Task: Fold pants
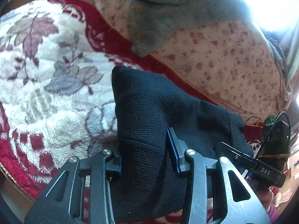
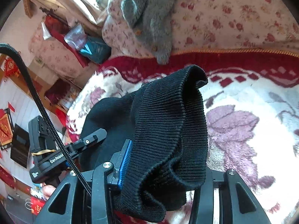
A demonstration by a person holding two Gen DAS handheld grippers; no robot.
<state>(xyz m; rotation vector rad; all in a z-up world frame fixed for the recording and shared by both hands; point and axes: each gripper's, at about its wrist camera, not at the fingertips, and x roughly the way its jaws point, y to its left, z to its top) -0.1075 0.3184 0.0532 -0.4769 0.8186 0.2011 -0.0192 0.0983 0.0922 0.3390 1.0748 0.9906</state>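
The black knit pants point(image 1: 149, 115) hang between my two tools, lifted off the floral blanket point(image 1: 46, 71). My left gripper point(image 1: 143, 149) clamps one bunched end, cloth rising toward 12 o'clock; my right gripper point(image 2: 164, 160) pinches the ribbed waistband point(image 2: 168, 115), draping toward 5 o'clock.

A fleece blanket point(image 1: 46, 78), white with red border, covers the bed. At 12 o'clock lies a floral quilt point(image 1: 224, 59) with a grey garment point(image 1: 168, 18) on it. Window glare point(image 1: 271, 3) burns at 1 o'clock. Red decorations point(image 2: 5, 128) hang on the wall at 9 o'clock in the right view.
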